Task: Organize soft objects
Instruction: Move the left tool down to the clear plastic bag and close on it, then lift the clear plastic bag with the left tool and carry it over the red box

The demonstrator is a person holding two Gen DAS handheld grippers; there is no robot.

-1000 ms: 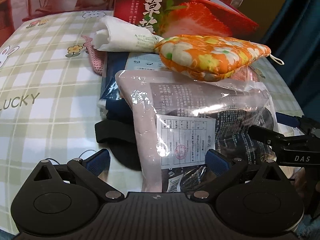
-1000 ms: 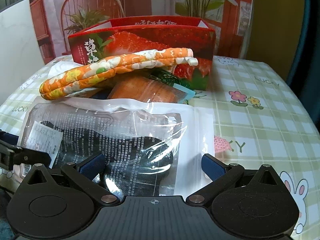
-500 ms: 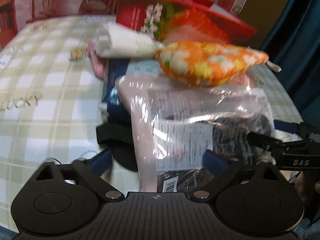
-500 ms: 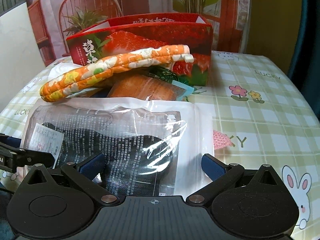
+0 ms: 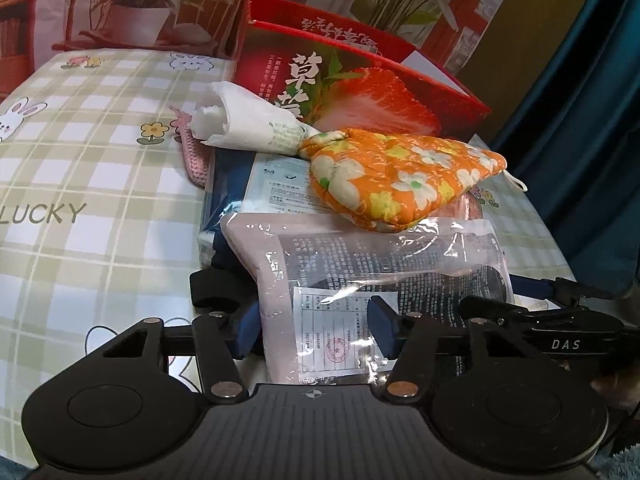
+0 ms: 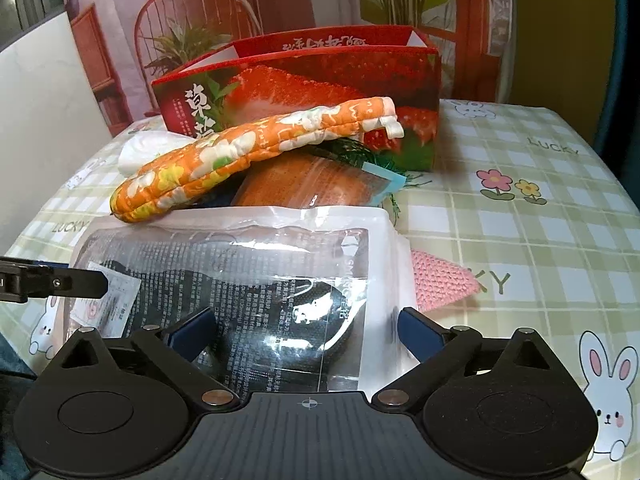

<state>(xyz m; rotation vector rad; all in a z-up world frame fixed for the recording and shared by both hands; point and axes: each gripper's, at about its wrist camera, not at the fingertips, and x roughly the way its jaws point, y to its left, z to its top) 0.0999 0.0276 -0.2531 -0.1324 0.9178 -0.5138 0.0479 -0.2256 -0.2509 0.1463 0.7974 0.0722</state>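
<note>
Left tool (image 5: 314,330): jaws closing, near corner of plastic pouch (image 5: 372,280) between them; pad contact not confirmed. Right tool (image 6: 302,330): jaws wide, pouch's other near corner between, not gripped. Pouch at counter (image 6: 520,216) near edge, front of pile. Mitt (image 5: 400,176) overlapping pouch's far edge; box (image 6: 304,84) behind. Risks: slick film slipping from pads; one-sided lift tilting pouch; mitt dragged off, pile beneath disturbed.

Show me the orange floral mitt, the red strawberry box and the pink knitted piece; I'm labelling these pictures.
orange floral mitt (image 5: 404,178), left wrist view, padded middle.
red strawberry box (image 6: 320,84), right wrist view, front wall.
pink knitted piece (image 6: 444,276), right wrist view, exposed corner.
</note>
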